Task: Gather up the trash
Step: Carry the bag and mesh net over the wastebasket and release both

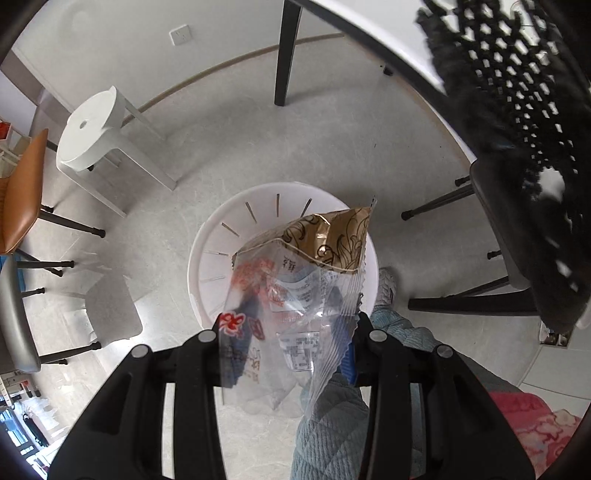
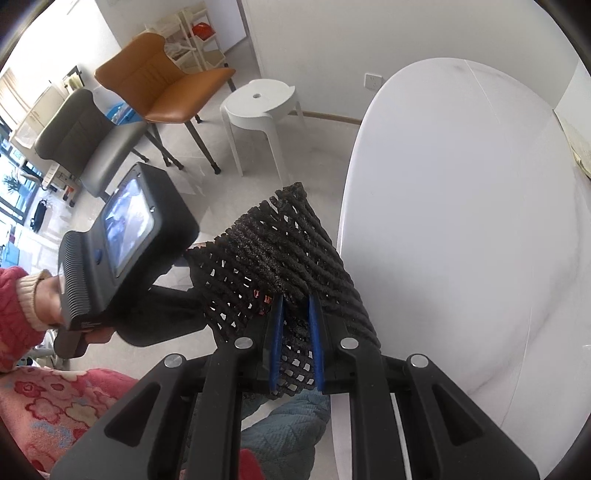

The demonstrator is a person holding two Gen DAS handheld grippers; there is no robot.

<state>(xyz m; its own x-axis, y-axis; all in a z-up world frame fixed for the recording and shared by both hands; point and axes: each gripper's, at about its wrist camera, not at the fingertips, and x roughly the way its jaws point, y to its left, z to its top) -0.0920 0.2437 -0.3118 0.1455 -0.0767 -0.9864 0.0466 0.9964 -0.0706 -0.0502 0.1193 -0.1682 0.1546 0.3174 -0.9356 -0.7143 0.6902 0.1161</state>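
Over the white bin (image 1: 207,266) on the floor, the left hand-held gripper (image 1: 288,328) is pointing straight down and pinching a clear plastic wrapper (image 1: 291,295) between its two black fingers. The wrapper is carrying red and blue print and a gold patterned band along its far edge, and it is hanging directly above the bin's open mouth, covering much of it. The bin's slotted wall is showing on the far and left sides. A quilted blue-grey trouser leg and slipper (image 1: 386,284) are standing just right of the bin. A white stool (image 1: 92,133) is sitting far left, with an orange chair (image 1: 22,195) at the left edge. At the upper right, a black net (image 1: 517,92) is hanging in front of the white table (image 1: 369,26), blurred and close to the lens.

In the right wrist view, the right hand-held gripper (image 2: 295,306) is pressing its blue pads (image 2: 277,332) together on the black net (image 2: 280,243), which is bunching between them and fanning out beyond the tips. The net is being held beside the left rim of the table (image 2: 461,221), over the floor. To the left, a hand (image 2: 51,299) in a red sleeve is gripping the body of the left gripper, its small screen (image 2: 127,221) facing the camera. The stool (image 2: 258,103), the orange chair (image 2: 166,81) and a grey chair (image 2: 81,136) are standing on the far floor.
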